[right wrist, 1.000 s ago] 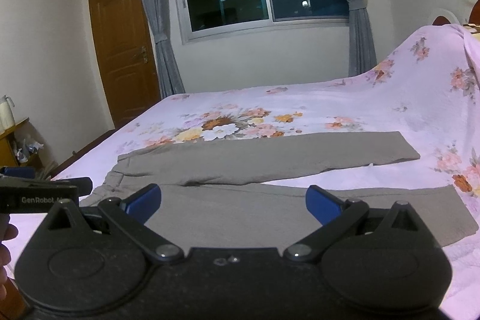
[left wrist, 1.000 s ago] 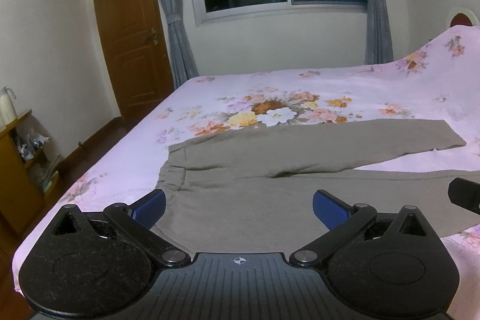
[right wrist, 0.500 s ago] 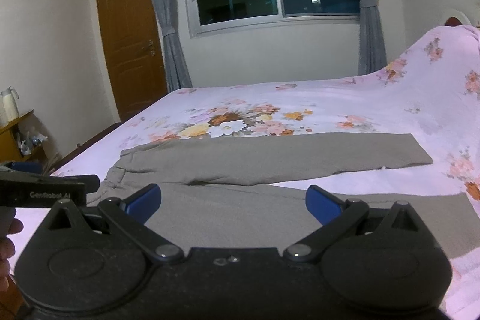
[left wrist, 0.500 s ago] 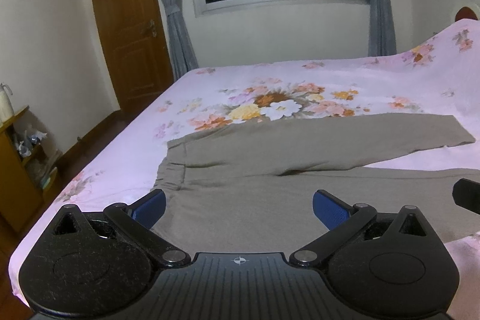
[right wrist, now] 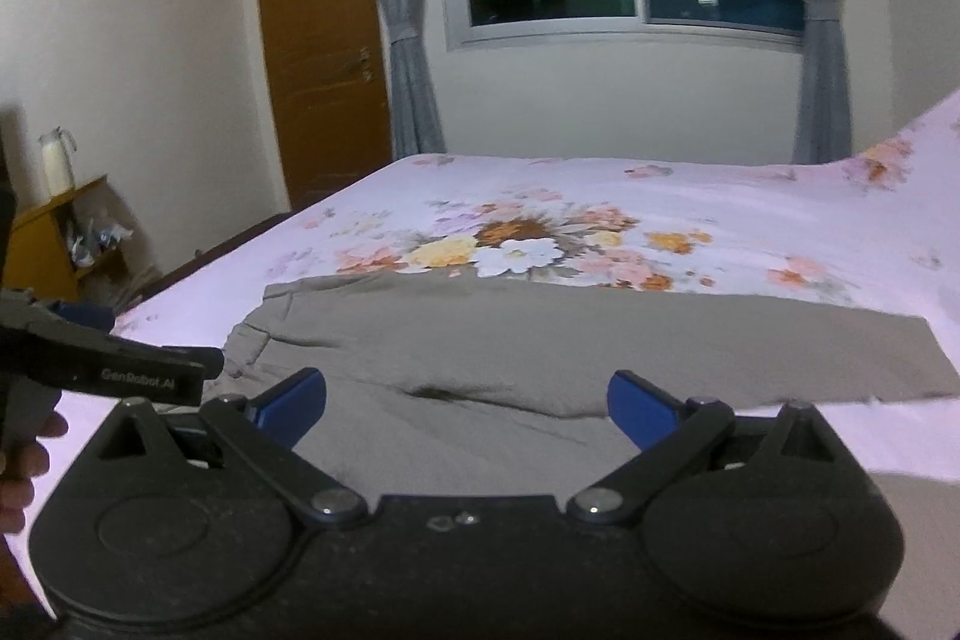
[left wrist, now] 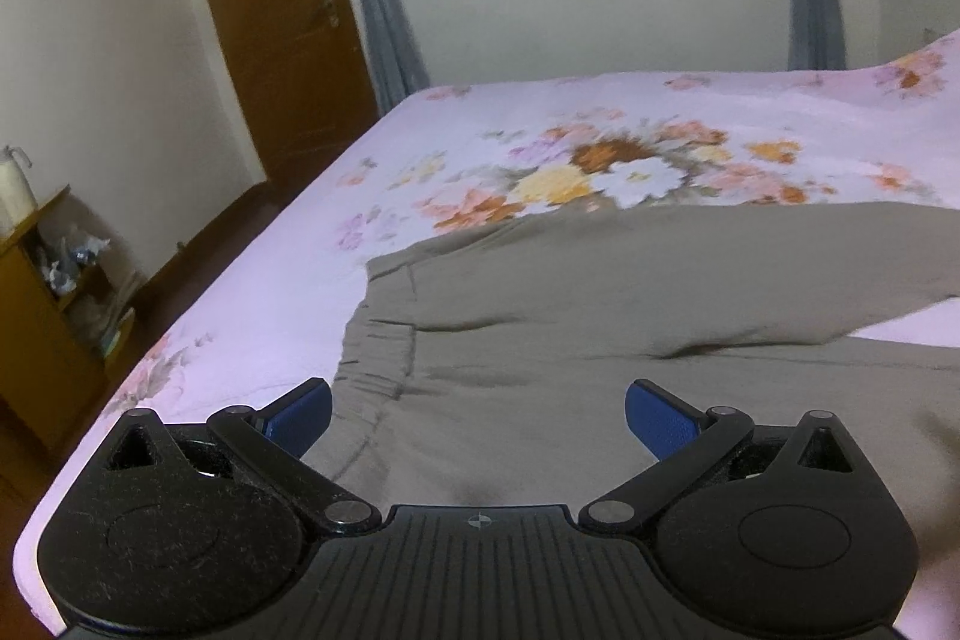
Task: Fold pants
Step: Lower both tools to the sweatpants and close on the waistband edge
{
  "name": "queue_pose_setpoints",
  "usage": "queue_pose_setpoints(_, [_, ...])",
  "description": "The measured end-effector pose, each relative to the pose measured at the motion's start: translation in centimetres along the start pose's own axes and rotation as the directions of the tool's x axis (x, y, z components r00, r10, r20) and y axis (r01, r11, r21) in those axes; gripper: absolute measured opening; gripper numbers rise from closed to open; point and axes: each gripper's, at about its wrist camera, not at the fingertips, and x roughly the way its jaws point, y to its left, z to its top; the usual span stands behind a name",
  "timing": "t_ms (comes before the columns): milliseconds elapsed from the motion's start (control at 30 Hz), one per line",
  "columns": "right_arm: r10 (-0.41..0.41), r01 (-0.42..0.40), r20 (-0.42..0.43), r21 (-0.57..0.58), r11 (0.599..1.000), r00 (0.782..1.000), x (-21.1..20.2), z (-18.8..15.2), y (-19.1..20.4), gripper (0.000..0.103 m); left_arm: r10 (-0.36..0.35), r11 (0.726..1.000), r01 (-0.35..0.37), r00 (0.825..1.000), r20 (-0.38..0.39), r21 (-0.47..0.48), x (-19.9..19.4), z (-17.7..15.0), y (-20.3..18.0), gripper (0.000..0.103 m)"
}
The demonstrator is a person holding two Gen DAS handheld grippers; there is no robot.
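Grey-olive pants (left wrist: 600, 316) lie flat on the flowered bed, waistband to the left, two legs spread to the right. They also show in the right wrist view (right wrist: 540, 340). My left gripper (left wrist: 477, 415) is open and empty, just above the waistband corner (left wrist: 372, 358). My right gripper (right wrist: 465, 409) is open and empty, over the crotch area between the legs. The left gripper's body (right wrist: 108, 370) shows at the left of the right wrist view, held by a hand.
The bed (left wrist: 480, 148) has a pink floral sheet, raised at the right over pillows (right wrist: 900, 160). A wooden shelf (left wrist: 36, 292) with a white jug stands left of the bed. A wooden door (right wrist: 324, 58) and a curtained window are behind.
Both grippers have moved forward and lower toward the pants, and both stay open. The left one is now close over the waistband; the right one has shifted left toward the crotch.
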Motion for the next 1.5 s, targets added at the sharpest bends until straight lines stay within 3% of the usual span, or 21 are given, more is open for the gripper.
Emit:
queue_pose_setpoints(333, [0.072, -0.076, -0.062, -0.059, 0.995, 0.995, 11.1, 2.0, 0.0, 0.093, 0.079, 0.997, -0.078, 0.994, -0.075, 0.008, 11.2, 2.0, 2.6, 0.103])
queue_pose_setpoints(767, [0.156, -0.182, -0.175, -0.149, 0.972, 0.972, 25.1, 3.6, 0.0, 0.083, 0.078, 0.992, -0.096, 0.979, -0.190, -0.085, 25.2, 3.2, 6.7, 0.103])
queue_pose_setpoints(1033, [0.126, -0.180, -0.225, -0.237, 0.955, 0.966, 33.2, 5.6, -0.9, 0.088, -0.030, 0.992, -0.002, 0.969, -0.245, -0.130, 31.9, 3.4, 7.8, 0.103])
queue_pose_setpoints(1200, [0.120, -0.184, -0.266, -0.231, 0.955, 0.956, 37.1, 6.5, -1.8, 0.087, -0.111, 0.978, 0.064, 0.966, -0.233, -0.197, 33.4, 2.8, 8.6, 0.103])
queue_pose_setpoints(1233, [0.115, -0.181, -0.273, -0.232, 0.956, 0.955, 37.8, 6.6, -1.9, 0.088, -0.123, 0.977, 0.078, 0.966, -0.226, -0.197, 33.5, 2.7, 8.6, 0.095])
queue_pose_setpoints(1300, [0.120, -0.195, -0.311, -0.221, 0.955, 0.943, 39.1, 6.6, -2.2, 0.081, -0.152, 0.974, 0.110, 0.965, -0.212, -0.196, 33.4, 2.8, 8.4, 0.080])
queue_pose_setpoints(1400, [0.177, -0.271, -0.379, -0.211, 0.939, 0.908, 39.6, 6.2, -1.9, 0.043, -0.150, 0.975, 0.109, 0.966, -0.211, -0.191, 33.1, 2.9, 8.2, 0.071])
queue_pose_setpoints(1433, [0.196, -0.292, -0.388, -0.208, 0.934, 0.901, 39.4, 6.2, -1.6, 0.018, -0.152, 0.973, 0.109, 0.967, -0.206, -0.203, 33.0, 2.9, 8.5, 0.065])
queue_pose_setpoints(1500, [0.217, -0.317, -0.386, -0.217, 0.923, 0.897, 38.2, 6.3, -1.2, 0.014, -0.151, 0.971, 0.108, 0.968, -0.199, -0.213, 32.5, 2.9, 8.7, 0.057])
